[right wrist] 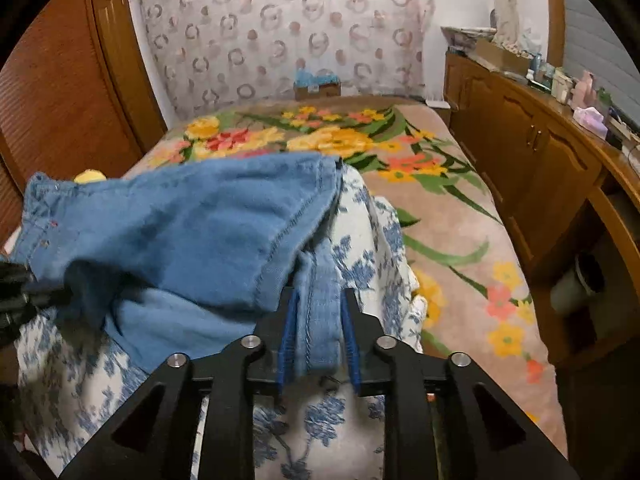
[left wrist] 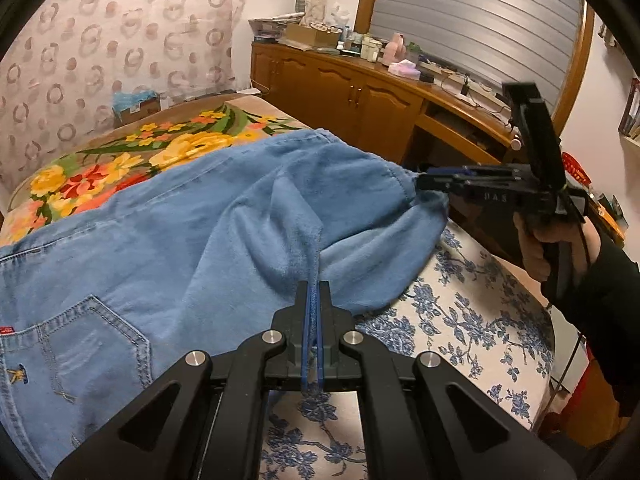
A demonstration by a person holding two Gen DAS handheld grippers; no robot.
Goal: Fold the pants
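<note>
Blue jeans (left wrist: 168, 224) lie across the bed, with a back pocket (left wrist: 92, 344) at the lower left of the left wrist view. My left gripper (left wrist: 314, 290) is shut on a raised ridge of the denim near its folded edge. My right gripper (right wrist: 320, 304) holds a hem band (right wrist: 318, 328) that fills the gap between its blue pads (right wrist: 289, 332), so the jaws stand partly apart. In the left wrist view, my right gripper (left wrist: 424, 182) lifts a corner of the jeans at the right, with a person's hand (left wrist: 560, 240) on its handle. My left gripper (right wrist: 16, 292) shows as a dark blur.
The bed carries a blanket with bright flowers (right wrist: 440, 200) and a white cover with blue flowers (left wrist: 460, 320) under the jeans. A wooden cabinet (left wrist: 360, 92) with a cluttered top runs along the bed's right side. A cardboard box (right wrist: 316, 86) stands by the curtain (right wrist: 280, 28).
</note>
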